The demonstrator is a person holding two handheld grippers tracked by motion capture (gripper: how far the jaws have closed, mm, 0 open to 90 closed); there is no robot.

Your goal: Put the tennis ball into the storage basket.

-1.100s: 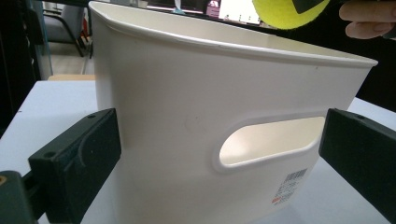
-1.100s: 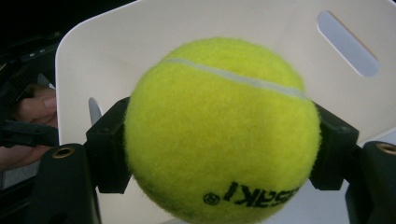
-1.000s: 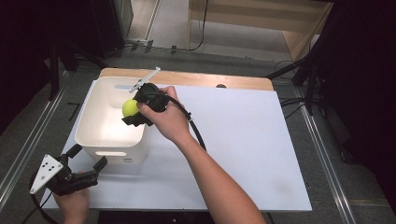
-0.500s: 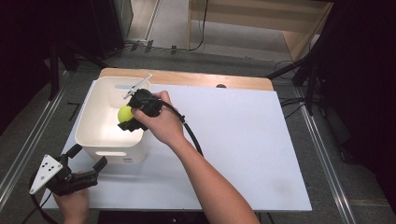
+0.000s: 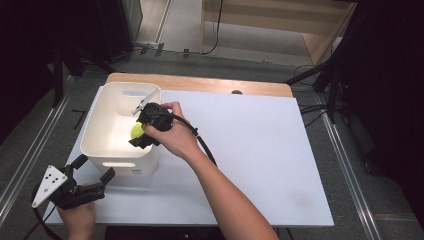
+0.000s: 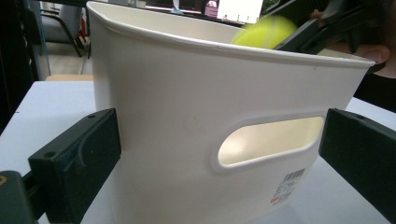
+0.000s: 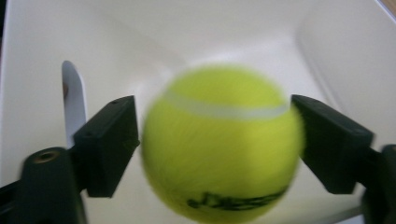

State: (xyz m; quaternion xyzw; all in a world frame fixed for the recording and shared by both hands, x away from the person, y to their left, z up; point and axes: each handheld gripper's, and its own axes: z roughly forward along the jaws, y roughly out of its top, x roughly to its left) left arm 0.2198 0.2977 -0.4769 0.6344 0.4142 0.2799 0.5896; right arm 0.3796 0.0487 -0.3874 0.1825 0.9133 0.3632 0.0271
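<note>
A yellow-green tennis ball (image 7: 222, 154) hangs blurred between the jaws of my right gripper (image 7: 215, 135), which stay sharp; a thin gap shows at the left jaw, so the ball looks loose. The gripper (image 5: 140, 136) points down into a white plastic bin (image 5: 116, 94) at the table's left, with the ball (image 5: 136, 131) just inside the rim. My left gripper (image 5: 95, 167) stands open in front of the bin, its jaws either side of the near wall's handle slot (image 6: 268, 140) without touching it. The ball (image 6: 264, 31) peeks over the bin's rim (image 6: 187, 42).
The bin stands on a white board (image 5: 260, 150) laid over a wooden table (image 5: 200, 84). A barcode sticker (image 6: 287, 184) marks the bin's near wall. Black stands and cables (image 5: 320, 75) surround the table on the grey floor.
My right gripper has carried the ball leftward and down from above the bin's right rim into the bin, and the ball now blurs between its jaws. The left gripper has stayed still.
</note>
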